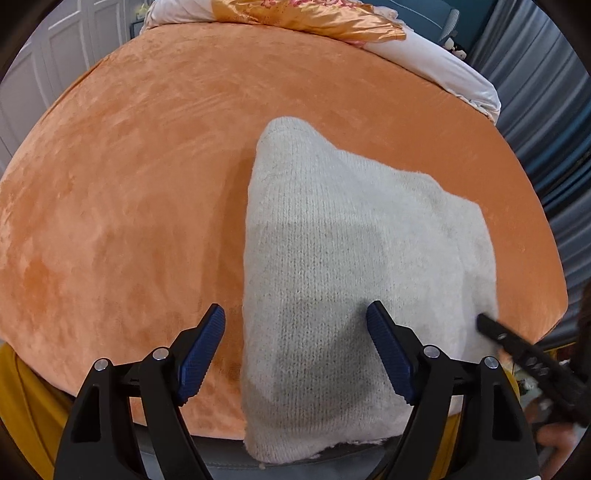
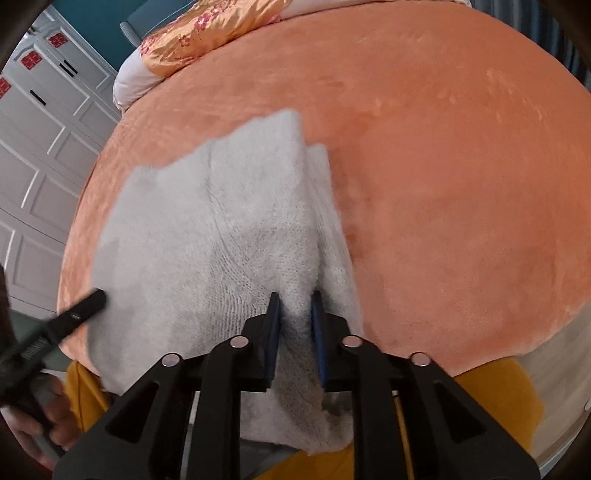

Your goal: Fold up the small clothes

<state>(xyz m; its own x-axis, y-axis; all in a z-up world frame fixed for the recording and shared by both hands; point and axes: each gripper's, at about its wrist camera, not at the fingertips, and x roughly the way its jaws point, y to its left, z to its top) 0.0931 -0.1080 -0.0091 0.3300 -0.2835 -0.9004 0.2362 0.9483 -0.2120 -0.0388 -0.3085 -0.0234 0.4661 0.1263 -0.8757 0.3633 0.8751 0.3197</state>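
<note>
A white knitted garment [image 1: 351, 266] lies folded on the orange plush bed cover [image 1: 129, 203], its near end hanging over the bed's front edge. My left gripper [image 1: 295, 317] is open above the garment's near left edge, one finger over the cover, the other over the knit. My right gripper [image 2: 295, 306] is shut on a fold of the garment [image 2: 207, 229] near its right edge. The right gripper's finger shows at the garment's right side in the left wrist view [image 1: 491, 325]. The left gripper's finger shows at the garment's left side in the right wrist view [image 2: 88, 302].
An orange satin pillow [image 1: 317, 18] and white bedding [image 1: 443, 62] lie at the bed's far end. Grey-blue curtains [image 1: 546, 122] hang on the right. White cabinet doors [image 2: 40, 147] stand on the left. Yellow fabric [image 2: 491, 391] sits below the bed's front edge.
</note>
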